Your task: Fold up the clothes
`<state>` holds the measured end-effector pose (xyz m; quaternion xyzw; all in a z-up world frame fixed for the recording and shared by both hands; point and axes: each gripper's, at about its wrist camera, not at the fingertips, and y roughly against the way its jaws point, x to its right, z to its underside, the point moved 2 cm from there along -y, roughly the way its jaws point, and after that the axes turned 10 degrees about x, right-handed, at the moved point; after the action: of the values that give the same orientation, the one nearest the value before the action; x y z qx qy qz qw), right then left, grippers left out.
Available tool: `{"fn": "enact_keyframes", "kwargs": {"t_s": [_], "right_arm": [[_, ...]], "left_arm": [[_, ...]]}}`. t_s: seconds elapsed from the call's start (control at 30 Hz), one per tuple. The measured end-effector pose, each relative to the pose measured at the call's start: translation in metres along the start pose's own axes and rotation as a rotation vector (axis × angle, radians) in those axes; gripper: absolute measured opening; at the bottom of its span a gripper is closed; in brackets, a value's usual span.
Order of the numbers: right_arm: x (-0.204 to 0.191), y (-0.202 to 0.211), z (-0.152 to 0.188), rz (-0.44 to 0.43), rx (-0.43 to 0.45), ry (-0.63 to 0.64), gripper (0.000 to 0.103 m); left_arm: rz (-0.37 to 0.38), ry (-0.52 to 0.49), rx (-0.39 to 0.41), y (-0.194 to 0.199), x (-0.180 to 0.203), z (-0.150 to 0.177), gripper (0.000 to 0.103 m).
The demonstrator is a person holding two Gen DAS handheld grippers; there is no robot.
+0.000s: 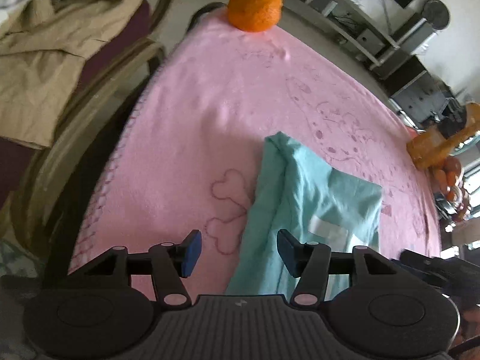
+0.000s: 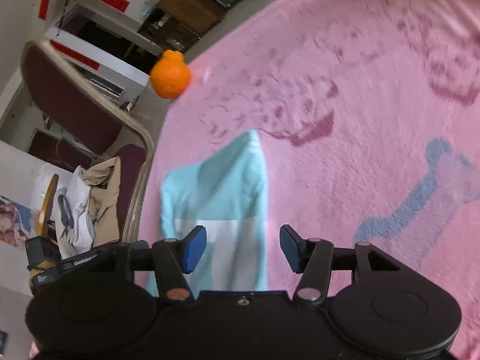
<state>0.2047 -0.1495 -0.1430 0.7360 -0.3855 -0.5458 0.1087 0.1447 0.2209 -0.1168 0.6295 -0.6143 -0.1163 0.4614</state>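
A light teal garment [image 1: 303, 210] lies partly folded on a pink blanket [image 1: 210, 105] that covers the table. My left gripper [image 1: 238, 250] hovers over the garment's left edge, open, with nothing pressed between its blue pads. In the right wrist view the same teal garment [image 2: 222, 192] shows a white printed patch near my right gripper [image 2: 243, 247]. That gripper is open too, above the garment's right edge, and the cloth lies flat under it, untouched by the pads.
An orange [image 1: 255, 7] sits at the blanket's far edge, seen also as the orange [image 2: 170, 75] in the right wrist view. A chair [image 1: 90, 69] beside the table holds a tan garment [image 1: 51, 57]. More oranges and clutter [image 1: 444, 162] stand at the right edge.
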Motion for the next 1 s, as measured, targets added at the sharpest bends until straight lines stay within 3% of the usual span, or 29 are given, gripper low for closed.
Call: {"fn": "enact_keyframes", "kwargs": {"t_s": [0.27, 0.4, 0.5, 0.67, 0.83, 0.9, 1.0], "right_arm": [[0.015, -0.011, -0.001, -0.066, 0.019, -0.05, 0.042], [0.011, -0.019, 0.002, -0.095, -0.036, -0.012, 0.034], [0.002, -0.024, 0.008, -0.117, -0.079, 0.036, 0.034], [0.006, -0.032, 0.001, -0.116, 0.014, -0.024, 0.034], [0.009, -0.047, -0.001, -0.185, 0.048, -0.064, 0.034], [0.005, -0.052, 0.0, -0.204, 0.052, -0.035, 0.034], [-0.001, -0.055, 0.002, -0.212, 0.065, 0.013, 0.033]], "left_arm": [[0.073, -0.055, -0.041, -0.018, 0.013, 0.001, 0.052], [0.089, -0.048, -0.058, -0.021, 0.015, 0.002, 0.052], [0.078, -0.034, -0.058, -0.026, 0.013, -0.003, 0.053], [0.106, -0.059, -0.045, -0.042, 0.022, -0.013, 0.053], [0.145, -0.119, -0.035, -0.052, 0.038, -0.014, 0.055], [0.15, -0.135, -0.024, -0.053, 0.043, -0.011, 0.059], [0.134, -0.17, -0.002, -0.052, 0.05, -0.006, 0.055]]}}
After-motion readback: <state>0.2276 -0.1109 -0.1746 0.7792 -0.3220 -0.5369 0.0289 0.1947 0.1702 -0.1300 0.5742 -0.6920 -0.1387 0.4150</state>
